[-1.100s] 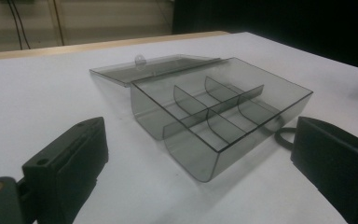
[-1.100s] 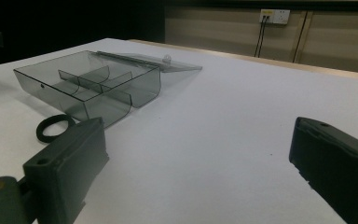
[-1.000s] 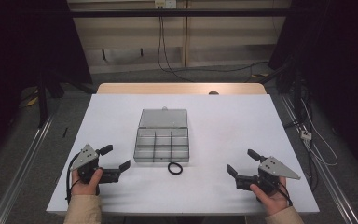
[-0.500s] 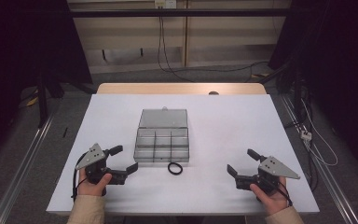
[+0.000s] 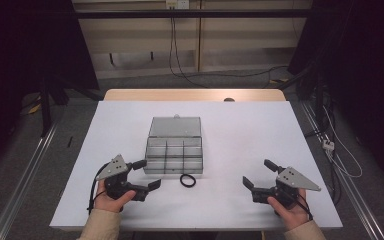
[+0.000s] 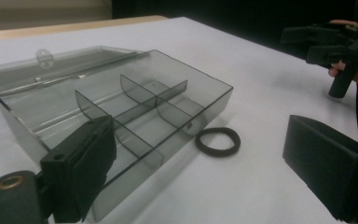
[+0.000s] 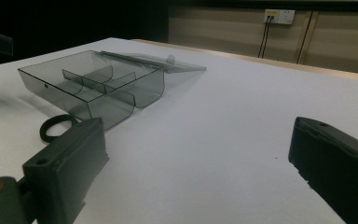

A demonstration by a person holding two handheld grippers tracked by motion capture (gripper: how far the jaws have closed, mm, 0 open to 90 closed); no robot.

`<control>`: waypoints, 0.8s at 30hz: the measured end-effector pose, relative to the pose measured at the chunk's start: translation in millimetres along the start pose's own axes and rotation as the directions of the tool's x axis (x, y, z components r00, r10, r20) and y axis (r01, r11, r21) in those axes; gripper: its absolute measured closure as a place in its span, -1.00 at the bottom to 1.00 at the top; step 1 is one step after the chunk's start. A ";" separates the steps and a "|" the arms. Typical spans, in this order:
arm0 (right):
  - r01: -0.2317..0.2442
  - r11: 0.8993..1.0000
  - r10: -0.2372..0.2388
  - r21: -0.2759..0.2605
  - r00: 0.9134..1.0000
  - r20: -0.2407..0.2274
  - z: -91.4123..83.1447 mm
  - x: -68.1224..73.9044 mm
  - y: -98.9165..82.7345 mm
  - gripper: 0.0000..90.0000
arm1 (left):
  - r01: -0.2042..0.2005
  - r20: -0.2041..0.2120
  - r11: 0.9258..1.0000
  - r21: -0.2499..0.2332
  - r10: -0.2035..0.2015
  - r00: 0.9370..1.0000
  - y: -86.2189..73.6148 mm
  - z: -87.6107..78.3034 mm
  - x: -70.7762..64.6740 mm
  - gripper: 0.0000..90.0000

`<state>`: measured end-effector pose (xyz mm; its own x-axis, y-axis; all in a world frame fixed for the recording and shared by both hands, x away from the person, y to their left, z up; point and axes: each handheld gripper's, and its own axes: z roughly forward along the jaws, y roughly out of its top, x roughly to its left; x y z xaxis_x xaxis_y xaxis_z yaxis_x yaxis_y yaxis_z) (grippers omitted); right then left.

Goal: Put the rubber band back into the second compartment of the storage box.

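— What's moved in the last second?

— My left gripper (image 5: pixel 147 175). A second ago it sat further out toward the left edge of the white table (image 5: pixel 240 130); now it's slid in toward the front left corner of the clear compartment box (image 5: pixel 174 148), and its jaws have just been closing a touch. They're spread wide all the same, nothing between them.

— And the black ring?

— The black ring (image 5: pixel 187 180) lies flat on the table just in front of the box's front wall, apart from it, exactly where it was. In the left gripper view the ring (image 6: pixel 217 141) lies ahead, between my two jaws' lines of sight, near the box (image 6: pixel 121 107) with its lid folded back.

— Your right hand?

— The right gripper (image 5: pixel 261 176) hasn't budged. Jaws parted, empty, well apart from the ring.

— So what does it add up to?

— I'd say the left is lining up for the ring, likely to drop it into a compartment. Nothing's picked up yet; the approach has barely begun.
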<state>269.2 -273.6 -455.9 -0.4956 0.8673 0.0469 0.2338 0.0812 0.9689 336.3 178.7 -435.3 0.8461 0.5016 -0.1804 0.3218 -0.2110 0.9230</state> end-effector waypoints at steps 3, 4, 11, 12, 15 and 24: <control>0.002 1.000 -0.002 -0.001 1.000 -0.001 0.2 -0.3 0.1 -0.91 | -0.010 0.006 1.000 0.018 0.010 1.000 0.5 5.6 -3.7 -0.67; 0.002 1.000 -0.002 -0.001 1.000 -0.001 0.2 -0.3 0.1 -0.91 | -0.018 0.008 0.999 0.028 0.018 1.000 0.9 7.4 -4.8 -0.67; 0.005 1.000 -0.005 -0.004 1.000 0.000 0.1 -1.1 0.6 -0.91 | -0.037 0.049 0.998 0.050 0.035 0.998 4.2 20.4 -14.6 -0.52; 0.005 1.000 -0.005 -0.005 1.000 0.000 0.2 -1.1 0.6 -0.91 | -0.038 0.058 0.998 0.058 0.035 0.998 4.4 22.5 -16.3 -0.49; 0.006 1.000 -0.006 -0.004 1.000 -0.001 0.2 -1.3 0.5 -0.91 | -0.046 0.068 0.996 0.081 0.041 0.997 4.8 29.7 -20.5 -0.37; 0.005 1.000 -0.005 -0.001 1.000 0.002 1.7 -1.1 1.1 -0.90 | -0.071 0.096 0.987 0.147 0.057 0.994 3.9 47.9 -24.0 -0.08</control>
<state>271.4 -273.6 -455.3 -0.4953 0.8677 0.0416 0.2301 0.0848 0.9695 337.6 125.7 -443.7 0.9000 0.4057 -0.1595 0.3203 -0.3671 0.8733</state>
